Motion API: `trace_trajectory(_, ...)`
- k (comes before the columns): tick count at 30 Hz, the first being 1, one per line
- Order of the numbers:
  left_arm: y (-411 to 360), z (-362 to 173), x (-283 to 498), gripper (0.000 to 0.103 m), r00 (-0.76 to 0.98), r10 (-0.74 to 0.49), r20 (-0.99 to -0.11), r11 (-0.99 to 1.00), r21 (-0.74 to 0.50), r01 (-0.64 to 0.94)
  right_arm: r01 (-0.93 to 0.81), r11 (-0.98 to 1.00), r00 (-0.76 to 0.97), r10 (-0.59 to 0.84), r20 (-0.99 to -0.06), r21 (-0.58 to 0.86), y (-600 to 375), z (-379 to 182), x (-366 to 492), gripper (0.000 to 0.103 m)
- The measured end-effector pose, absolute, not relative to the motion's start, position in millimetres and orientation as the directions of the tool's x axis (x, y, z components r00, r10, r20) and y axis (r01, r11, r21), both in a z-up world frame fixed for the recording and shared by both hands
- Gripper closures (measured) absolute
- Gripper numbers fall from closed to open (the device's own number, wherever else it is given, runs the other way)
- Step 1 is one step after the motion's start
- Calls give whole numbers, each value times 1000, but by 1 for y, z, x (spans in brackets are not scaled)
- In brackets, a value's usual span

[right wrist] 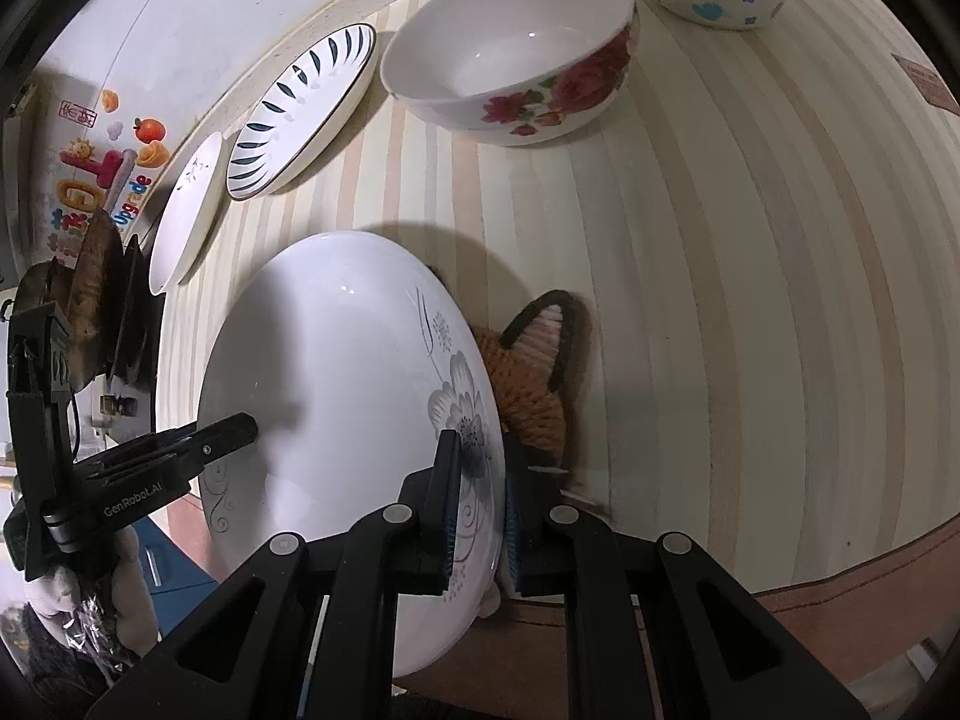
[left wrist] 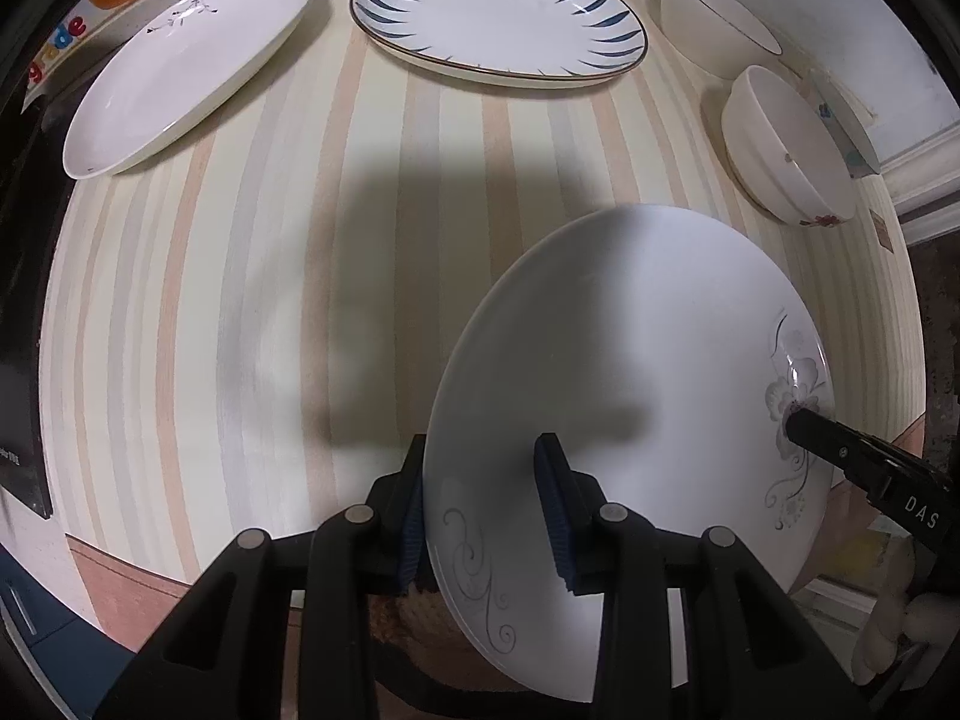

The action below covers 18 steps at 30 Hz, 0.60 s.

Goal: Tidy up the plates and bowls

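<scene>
striped table (left wrist: 240,312) carries it all: two plates (left wrist: 498,15) along the far edge, bowls (left wrist: 786,150) at the far right corner, nothing stacked yet. left claw (left wrist: 486,516) and right claw (right wrist: 480,510) both pinch the flowered plate (left wrist: 630,390) over the near edge.

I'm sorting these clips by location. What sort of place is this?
Probably a home dining or kitchen table: a striped tablecloth bears household crockery, such as a blue-leaf plate and a rose-patterned bowl, and colourful children's stickers decorate the wall.
</scene>
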State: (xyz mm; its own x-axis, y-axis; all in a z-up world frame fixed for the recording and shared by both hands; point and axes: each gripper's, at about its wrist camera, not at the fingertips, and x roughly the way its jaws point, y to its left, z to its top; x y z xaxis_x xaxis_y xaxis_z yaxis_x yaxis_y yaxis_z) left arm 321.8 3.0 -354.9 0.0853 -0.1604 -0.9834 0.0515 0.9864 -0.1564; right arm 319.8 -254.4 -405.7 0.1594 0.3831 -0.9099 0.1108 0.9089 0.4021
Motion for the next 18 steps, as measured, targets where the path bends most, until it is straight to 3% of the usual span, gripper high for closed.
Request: trace_trajectory(18, -3, -370, 322, 70, 73, -173, -982, 985, -173, 14, 95, 904, 125, 406, -905, 418, -261, -411, 320, 89)
